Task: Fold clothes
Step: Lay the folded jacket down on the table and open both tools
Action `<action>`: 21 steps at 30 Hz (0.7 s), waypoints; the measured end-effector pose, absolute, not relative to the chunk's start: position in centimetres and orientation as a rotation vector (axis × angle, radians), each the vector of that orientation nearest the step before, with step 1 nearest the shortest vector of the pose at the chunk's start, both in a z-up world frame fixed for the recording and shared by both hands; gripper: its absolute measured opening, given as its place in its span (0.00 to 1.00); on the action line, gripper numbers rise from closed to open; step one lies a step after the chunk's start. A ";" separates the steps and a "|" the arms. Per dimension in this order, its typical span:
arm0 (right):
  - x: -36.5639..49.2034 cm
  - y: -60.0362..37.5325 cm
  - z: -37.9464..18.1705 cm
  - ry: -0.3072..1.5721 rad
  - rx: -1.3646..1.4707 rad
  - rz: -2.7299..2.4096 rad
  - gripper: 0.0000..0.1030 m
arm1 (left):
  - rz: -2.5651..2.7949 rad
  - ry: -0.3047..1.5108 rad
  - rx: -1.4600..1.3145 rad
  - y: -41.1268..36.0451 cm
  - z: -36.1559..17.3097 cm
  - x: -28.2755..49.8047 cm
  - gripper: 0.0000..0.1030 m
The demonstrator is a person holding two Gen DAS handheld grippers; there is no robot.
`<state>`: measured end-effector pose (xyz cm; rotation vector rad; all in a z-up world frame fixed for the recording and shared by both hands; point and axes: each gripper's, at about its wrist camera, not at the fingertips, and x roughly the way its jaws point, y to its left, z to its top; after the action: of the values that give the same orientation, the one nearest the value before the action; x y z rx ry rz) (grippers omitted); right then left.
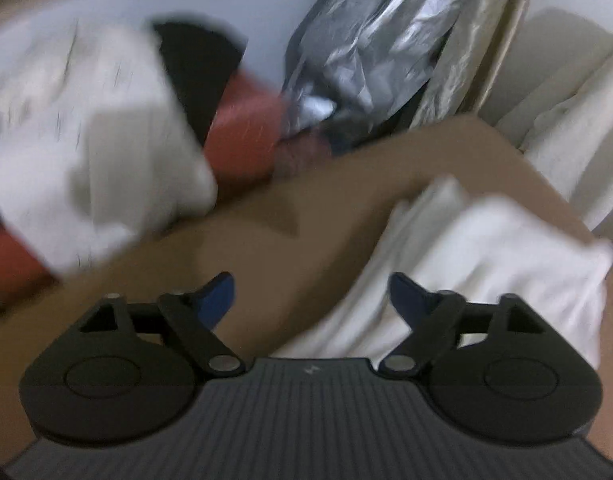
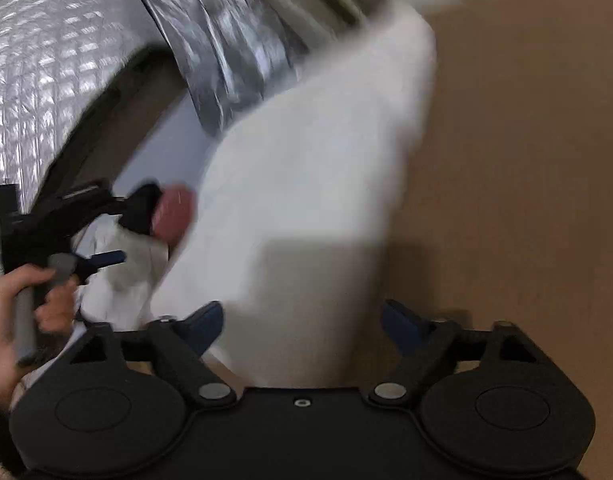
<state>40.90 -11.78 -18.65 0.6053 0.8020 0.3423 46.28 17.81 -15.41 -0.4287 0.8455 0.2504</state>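
Both views are motion-blurred. A white garment lies on the brown table, reaching from the far edge back to my right gripper, which is open with the cloth between its blue fingertips. In the left wrist view the same white garment lies at the right on the brown table. My left gripper is open and empty above the table; its right fingertip overlaps the cloth's edge. The left gripper also shows in the right wrist view, open, held by a hand.
A second white cloth lies in a pile left of the table with red and black items. Crinkled silver plastic stands behind. Quilted silver material fills the right wrist view's upper left. Cream fabric lies at right.
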 end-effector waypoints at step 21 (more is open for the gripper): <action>37.8 0.7 -16.3 0.611 -0.164 0.366 0.38 | 0.183 0.895 -0.423 15.6 -19.5 45.9 0.31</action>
<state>37.79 0.68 -16.30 -0.1637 0.6112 0.3663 45.93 15.59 -19.53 -0.4229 0.8948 0.1832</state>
